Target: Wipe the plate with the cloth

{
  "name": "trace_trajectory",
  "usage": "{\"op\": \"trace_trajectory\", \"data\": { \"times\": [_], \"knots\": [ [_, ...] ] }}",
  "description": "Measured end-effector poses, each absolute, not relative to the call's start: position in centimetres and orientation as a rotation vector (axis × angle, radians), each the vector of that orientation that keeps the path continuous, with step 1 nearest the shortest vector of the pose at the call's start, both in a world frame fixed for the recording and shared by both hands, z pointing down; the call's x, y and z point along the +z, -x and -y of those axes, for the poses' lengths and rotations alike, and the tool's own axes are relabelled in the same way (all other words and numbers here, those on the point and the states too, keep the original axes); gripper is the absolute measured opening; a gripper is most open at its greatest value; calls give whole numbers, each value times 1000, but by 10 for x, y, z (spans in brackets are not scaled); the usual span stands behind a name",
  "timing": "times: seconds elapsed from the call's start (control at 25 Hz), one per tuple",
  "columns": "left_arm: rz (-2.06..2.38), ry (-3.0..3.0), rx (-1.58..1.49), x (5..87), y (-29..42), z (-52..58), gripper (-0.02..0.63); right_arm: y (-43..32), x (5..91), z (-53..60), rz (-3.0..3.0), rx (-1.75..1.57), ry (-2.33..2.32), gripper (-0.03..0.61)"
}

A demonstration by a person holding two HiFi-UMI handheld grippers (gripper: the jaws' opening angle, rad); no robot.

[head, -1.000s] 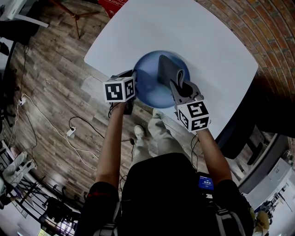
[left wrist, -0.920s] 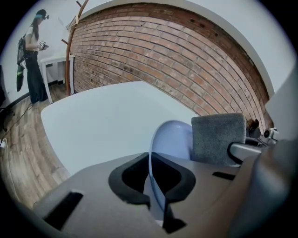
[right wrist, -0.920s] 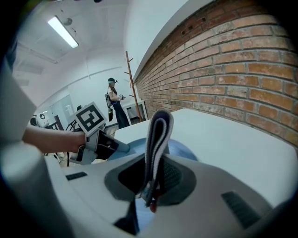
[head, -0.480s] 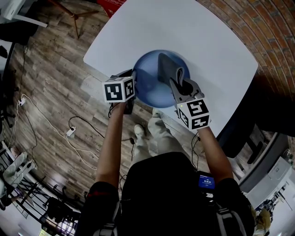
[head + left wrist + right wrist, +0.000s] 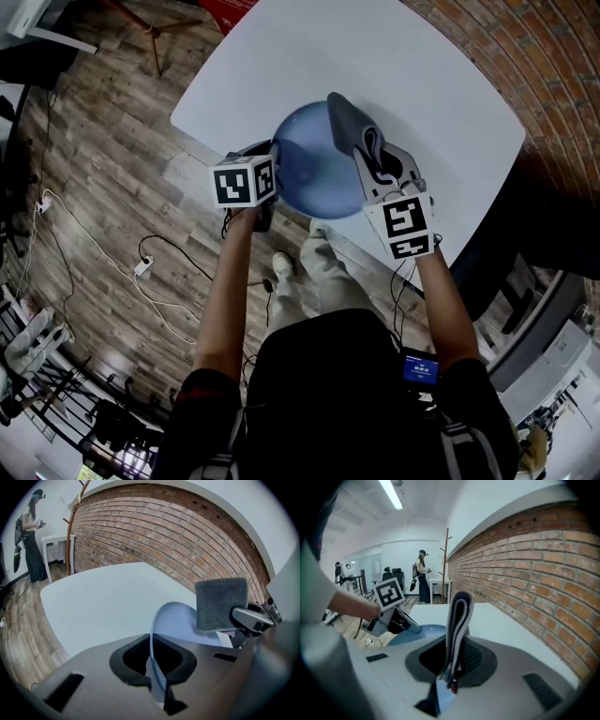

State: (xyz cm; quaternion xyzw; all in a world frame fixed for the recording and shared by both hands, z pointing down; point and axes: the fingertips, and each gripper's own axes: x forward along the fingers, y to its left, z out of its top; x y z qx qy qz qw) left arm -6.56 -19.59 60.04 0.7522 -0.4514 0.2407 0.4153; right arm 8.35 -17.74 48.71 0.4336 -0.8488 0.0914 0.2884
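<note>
Blue, round and single, the plate (image 5: 314, 164) is held up on a tilt over the near edge of the white worktop (image 5: 394, 66), which carries nothing else that shows. The left tongs (image 5: 152, 660) are closed narrow on its near rim, the thin edge running between the two dark pads. The right tongs (image 5: 454, 663) clamp one grey cloth (image 5: 457, 625), folded into several layers and standing upright out of the jaws. From the head view the cloth (image 5: 352, 127) sits at the plate's far right rim; whether it presses the surface I cannot tell. The left gripper view shows the cloth as a flat grey square in front of the plate's upper edge.

Round about: a curved brick wall (image 5: 154, 536) beyond the worktop, a wooden floor (image 5: 103, 150) with loose cables (image 5: 141, 267), one wooden coat stand (image 5: 444, 564), a small white table (image 5: 56, 538), and two people (image 5: 423, 576) standing far off in the room
</note>
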Motion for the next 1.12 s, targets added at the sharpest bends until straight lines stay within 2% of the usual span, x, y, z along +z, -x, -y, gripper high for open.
{"op": "trace_trajectory", "data": {
  "times": [0.2,0.44,1.12],
  "knots": [
    [1124,-1889,591,598,66,196,29,-85,477,185,2199,46,-1112,52],
    [1117,-1890,584,597,64,193,29,-87,505,177,2087,-31,-980,52],
    [1117,-1882,563,599,64,193,29,-69,584,153,1941,-42,-652,52]
  ]
}}
